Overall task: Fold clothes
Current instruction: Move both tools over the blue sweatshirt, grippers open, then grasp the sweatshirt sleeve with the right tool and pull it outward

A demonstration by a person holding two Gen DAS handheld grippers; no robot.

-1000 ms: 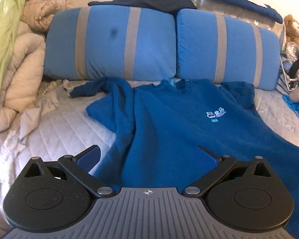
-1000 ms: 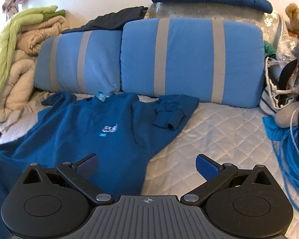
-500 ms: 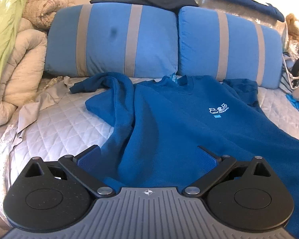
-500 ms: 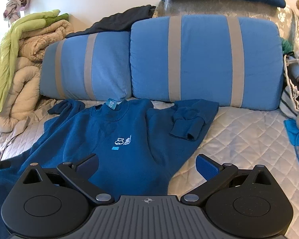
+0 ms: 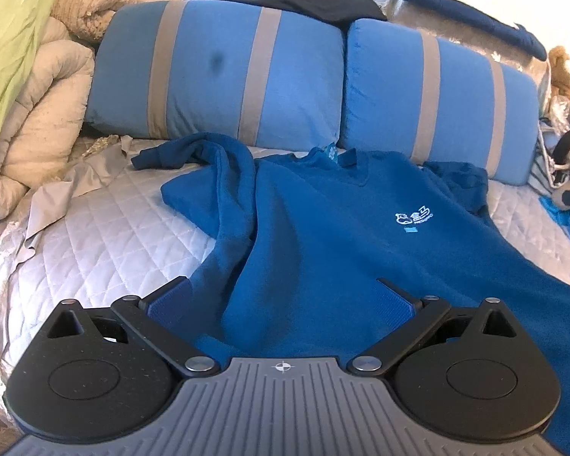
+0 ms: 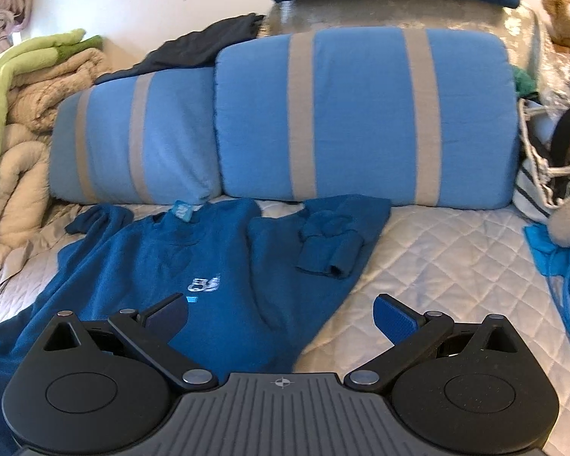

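Both hand-held grippers wide open, empty, left (image 5: 283, 296), right (image 6: 281, 313), above sweatshirt (image 5: 342, 235)

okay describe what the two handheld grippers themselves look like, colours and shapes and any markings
Both look alike. The left gripper and right gripper each have a grey ribbed body with a small crosshair mark, two round black speckled housings, black link arms with silver pivot bolts, and blue textured finger pads. No cables, hands or sleeves show.

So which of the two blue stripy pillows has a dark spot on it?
The left pillow: it has a dark smudge between its two grey stripes, and black clothing lies on top. The right pillow shows no spot.
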